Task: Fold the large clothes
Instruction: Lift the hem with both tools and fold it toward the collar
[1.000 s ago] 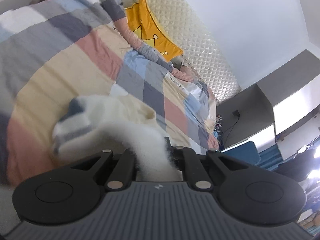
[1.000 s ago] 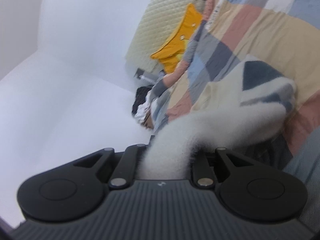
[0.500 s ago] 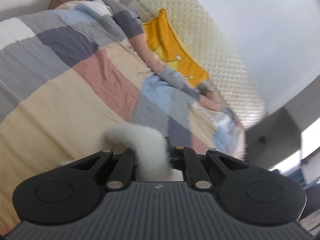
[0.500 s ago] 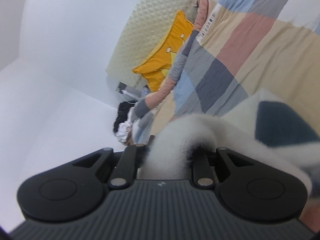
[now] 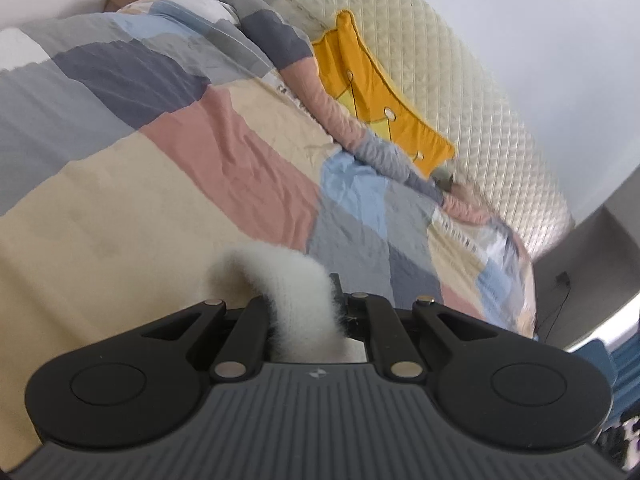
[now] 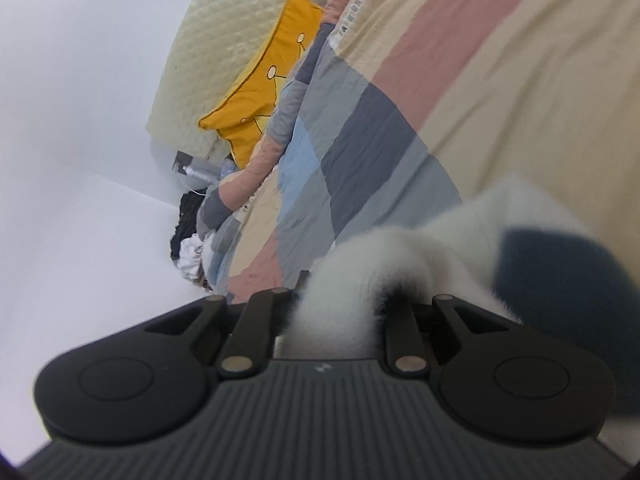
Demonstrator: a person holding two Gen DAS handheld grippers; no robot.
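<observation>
Sweater (image 5: 296, 292) now bunches shorter over the quilt (image 5: 160, 184).

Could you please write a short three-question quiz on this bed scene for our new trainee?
1. True or false: the left gripper is shut on the fluffy white garment.
2. What colour is the cushion leaning against the quilted headboard?
A. blue
B. yellow
C. green
3. Fill in: beside the white fluff at the right gripper, the garment shows a dark ____ patch.

Key:
1. true
2. B
3. blue
</observation>
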